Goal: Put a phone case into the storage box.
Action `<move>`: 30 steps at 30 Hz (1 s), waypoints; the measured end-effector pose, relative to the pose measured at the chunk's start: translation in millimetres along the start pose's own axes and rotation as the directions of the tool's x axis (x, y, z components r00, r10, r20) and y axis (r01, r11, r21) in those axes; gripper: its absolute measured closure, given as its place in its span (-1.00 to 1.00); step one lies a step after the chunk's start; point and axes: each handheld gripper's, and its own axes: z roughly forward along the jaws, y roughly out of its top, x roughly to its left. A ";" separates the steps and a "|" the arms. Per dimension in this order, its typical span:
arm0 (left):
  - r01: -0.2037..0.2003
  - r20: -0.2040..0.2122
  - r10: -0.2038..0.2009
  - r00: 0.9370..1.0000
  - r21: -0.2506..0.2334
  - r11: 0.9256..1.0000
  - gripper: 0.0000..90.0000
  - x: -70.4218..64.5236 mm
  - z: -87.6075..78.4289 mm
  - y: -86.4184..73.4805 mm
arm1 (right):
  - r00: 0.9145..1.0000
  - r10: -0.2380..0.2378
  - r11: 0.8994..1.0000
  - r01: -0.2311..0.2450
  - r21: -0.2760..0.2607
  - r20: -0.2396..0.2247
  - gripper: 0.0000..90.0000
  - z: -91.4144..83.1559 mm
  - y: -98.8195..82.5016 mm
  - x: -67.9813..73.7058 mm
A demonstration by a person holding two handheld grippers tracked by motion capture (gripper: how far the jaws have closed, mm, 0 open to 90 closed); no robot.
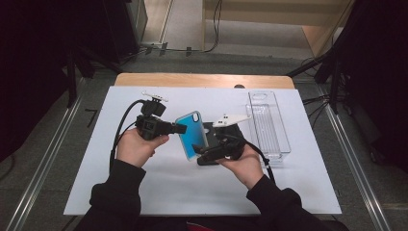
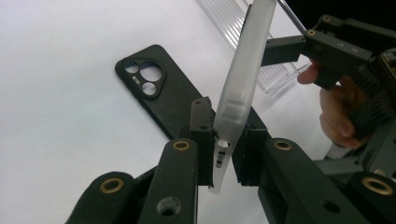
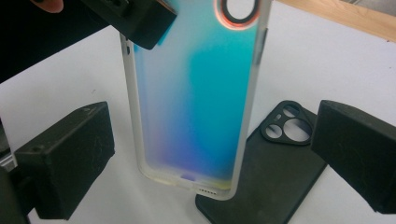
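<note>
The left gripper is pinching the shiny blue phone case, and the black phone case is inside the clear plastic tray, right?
Not quite. The left gripper does pinch the blue phone case, but the black phone case is not in the clear tray. It lies flat on the white table beside the tray, as the left gripper view shows.

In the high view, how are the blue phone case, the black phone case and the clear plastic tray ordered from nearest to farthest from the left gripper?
1. Blue phone case: clamped in the left gripper.
2. Black phone case: flat on the table, just behind the blue one.
3. Clear plastic tray: far right side.
</note>
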 end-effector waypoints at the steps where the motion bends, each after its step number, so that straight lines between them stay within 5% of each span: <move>1: 0.001 -0.001 -0.001 1.000 0.002 1.000 0.79 -0.4 0.8 0.0 | 1.000 0.002 1.000 -0.002 0.000 0.009 -1.00 1.9 -0.4 1.4; 7: 0.011 0.006 -0.011 1.000 0.013 1.000 0.79 -4.1 6.9 -0.2 | 0.998 0.054 0.999 -0.054 -0.006 0.028 -1.00 7.9 -2.0 4.0; 22: -0.010 0.031 0.008 0.999 0.043 0.999 0.78 -16.6 25.3 -0.8 | 0.994 0.076 0.997 -0.078 0.018 0.072 -0.99 20.2 -2.8 4.3; 25: -0.014 0.029 0.013 1.000 0.051 0.999 0.78 -18.7 26.9 -0.8 | 0.993 0.065 0.998 -0.067 0.016 0.095 -0.89 20.7 -3.4 4.6; 27: -0.017 0.017 0.016 1.000 0.046 0.999 0.78 -20.2 28.1 -1.0 | 0.994 0.069 0.997 -0.070 0.017 0.086 -0.69 20.1 -3.4 4.9; 30: -0.015 0.016 0.014 1.000 0.050 0.999 0.78 -20.4 27.7 -1.2 | 0.995 0.075 0.997 -0.076 0.019 0.070 -0.65 19.5 -4.0 5.7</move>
